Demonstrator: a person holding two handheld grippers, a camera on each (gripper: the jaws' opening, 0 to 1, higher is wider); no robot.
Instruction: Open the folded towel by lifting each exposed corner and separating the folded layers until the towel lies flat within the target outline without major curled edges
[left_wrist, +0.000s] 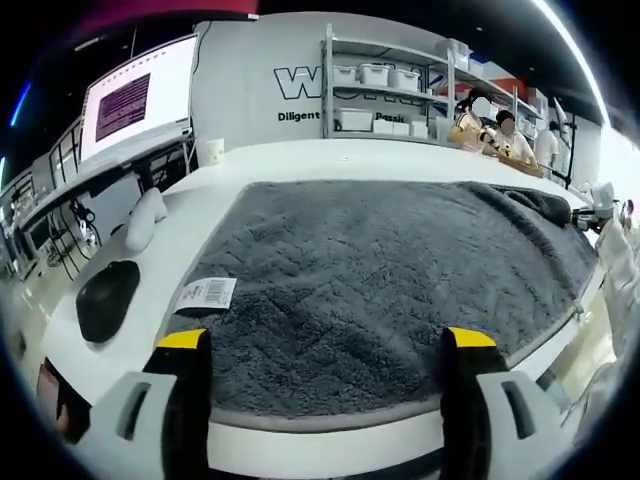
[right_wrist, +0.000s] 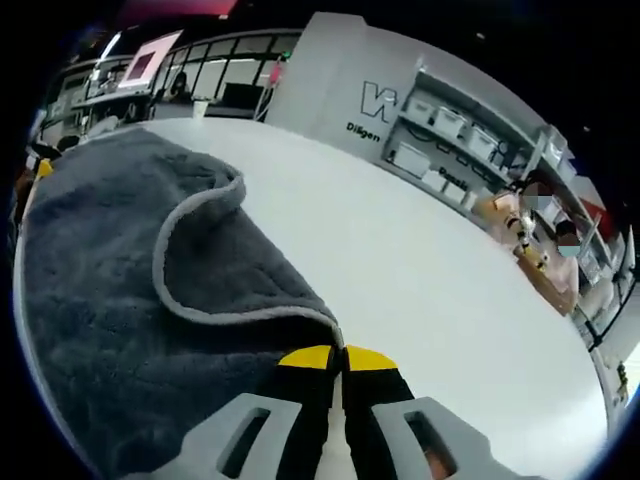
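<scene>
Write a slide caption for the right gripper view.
Right tool shut on the grey towel at its piped corner, a folded-over layer curling on the white table.

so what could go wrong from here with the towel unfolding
1. The right gripper is shut on the corner of the fluffy dark grey towel, whose light-trimmed edge curves in a fold; pulling unevenly could leave that edge curled.
2. The left gripper hangs open over the towel's near edge, so nothing pins that side; a hard pull might drag the whole towel across the white table.
3. The white barcode tag could tuck underneath.
</scene>
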